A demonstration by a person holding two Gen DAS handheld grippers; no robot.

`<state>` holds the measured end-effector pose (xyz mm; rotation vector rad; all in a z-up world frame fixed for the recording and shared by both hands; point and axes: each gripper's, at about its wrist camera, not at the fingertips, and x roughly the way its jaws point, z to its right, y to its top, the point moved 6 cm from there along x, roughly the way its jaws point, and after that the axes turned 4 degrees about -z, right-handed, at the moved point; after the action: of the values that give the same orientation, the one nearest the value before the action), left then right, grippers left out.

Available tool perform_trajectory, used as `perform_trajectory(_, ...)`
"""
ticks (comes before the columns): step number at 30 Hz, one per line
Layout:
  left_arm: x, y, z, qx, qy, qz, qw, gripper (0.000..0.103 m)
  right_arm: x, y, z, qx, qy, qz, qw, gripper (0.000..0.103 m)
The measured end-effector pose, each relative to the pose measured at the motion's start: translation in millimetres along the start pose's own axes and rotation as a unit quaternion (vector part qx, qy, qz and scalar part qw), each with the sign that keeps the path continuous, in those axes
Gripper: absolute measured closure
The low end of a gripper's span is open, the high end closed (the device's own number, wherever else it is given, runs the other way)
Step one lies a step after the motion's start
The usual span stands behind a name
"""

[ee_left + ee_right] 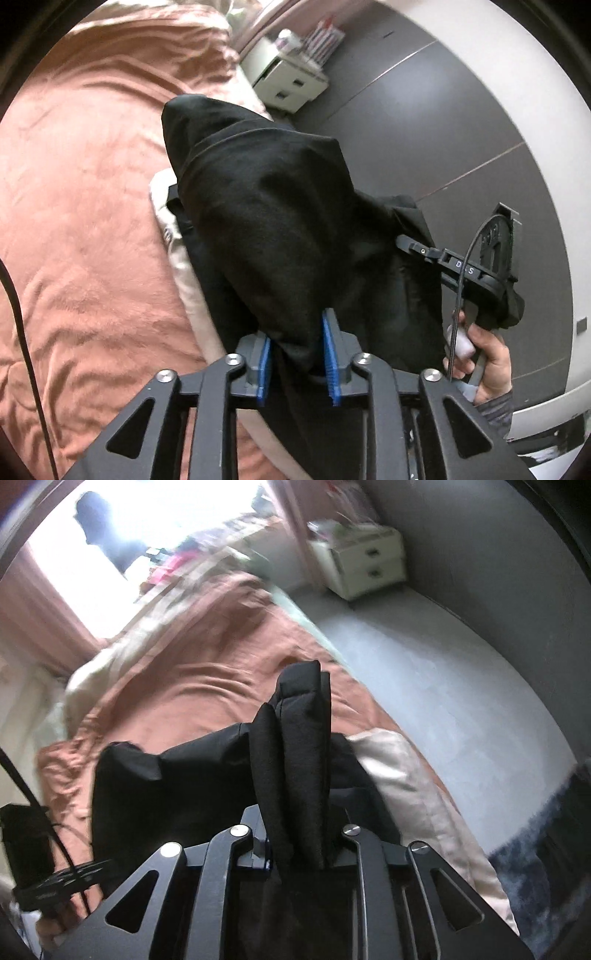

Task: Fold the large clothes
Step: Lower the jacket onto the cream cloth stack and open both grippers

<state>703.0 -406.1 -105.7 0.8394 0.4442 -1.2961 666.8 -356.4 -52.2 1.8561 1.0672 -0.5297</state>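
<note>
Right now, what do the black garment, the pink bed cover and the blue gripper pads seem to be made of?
Black garment: matte woven or knit cloth, probably cotton; soft folds, no shine.
Pink bed cover: plush, fleece-like; fuzzy nap with a soft sheen.
Blue pads: ribbed rubber or soft plastic, judging by the fine ridges.

A black garment [280, 221] hangs bunched over the pink bedspread's [85, 221] edge, its folds running toward 12 o'clock; 2 thick folds [295, 775] stand upright.

A bed [55, 206] carries a rumpled salmon-pink blanket [192, 686]. A cream pillow [402, 775] lies near its edge, and the black garment [280, 221] seems to rest partly over that pillow.
</note>
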Motion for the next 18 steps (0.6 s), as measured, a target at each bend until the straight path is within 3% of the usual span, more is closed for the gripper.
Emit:
perform_trajectory(4,0.8,4.7,-14.5,0.007,0.004,-0.012,0.9999,0.055,-7.0,7.2,4.2,0.032,-0.013,-0.007,0.999,0.072)
perform_trajectory(6,-10.6,8.0,-18.4,0.009,0.015,0.011,0.9998,0.049,-30.0,4.4,17.9,0.044,-0.039,0.009,0.998,0.055)
perform_trajectory(8,-24.2,10.2,-21.8,0.015,0.027,0.042,0.9986,0.032,-59.5,-1.2,32.4,0.057,-0.055,0.029,0.996,0.043)
perform_trajectory(13,-25.9,3.0,-36.4,-0.008,0.017,0.033,0.9993,0.031,-123.9,-62.1,49.8,0.089,-0.053,0.059,0.993,0.043)
perform_trajectory(18,-6.0,-1.0,-39.9,-0.008,0.008,0.005,0.9999,0.033,-159.6,-140.4,60.2,0.137,-0.008,0.069,0.988,0.042)
